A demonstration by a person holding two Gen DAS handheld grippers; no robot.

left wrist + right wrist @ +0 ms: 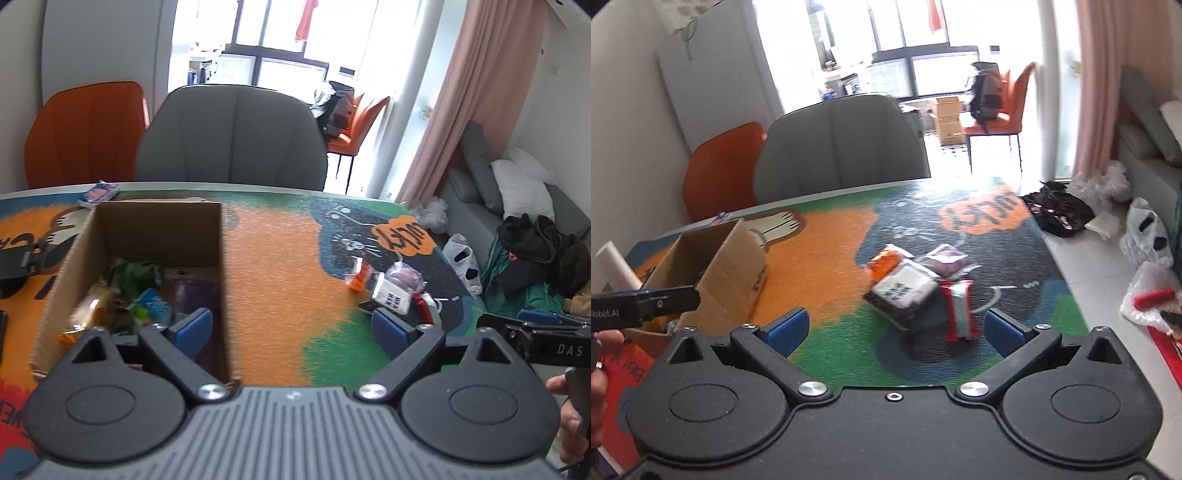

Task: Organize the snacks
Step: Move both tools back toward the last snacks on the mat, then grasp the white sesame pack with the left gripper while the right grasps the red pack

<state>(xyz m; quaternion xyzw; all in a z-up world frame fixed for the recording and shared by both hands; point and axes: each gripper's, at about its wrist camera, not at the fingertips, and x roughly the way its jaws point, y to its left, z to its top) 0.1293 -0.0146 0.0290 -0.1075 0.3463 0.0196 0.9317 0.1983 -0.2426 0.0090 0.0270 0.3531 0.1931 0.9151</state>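
An open cardboard box (155, 225) stands on the colourful table mat and holds several snack packets (140, 295); it also shows in the right wrist view (727, 273). My left gripper (291, 328) is open and empty, its left finger over the box's right wall. A small pile of snacks lies on the mat to the right: an orange packet (884, 264), a black-and-white packet (905, 291), a purple packet (947, 260) and a red-striped packet (960, 310). My right gripper (895, 328) is open and empty, just short of that pile (395, 291).
A grey chair (232, 136) and an orange chair (85, 133) stand behind the table. A blue-orange packet (98, 194) lies at the table's far edge behind the box. Bags and clothes (1145, 236) lie on the floor to the right.
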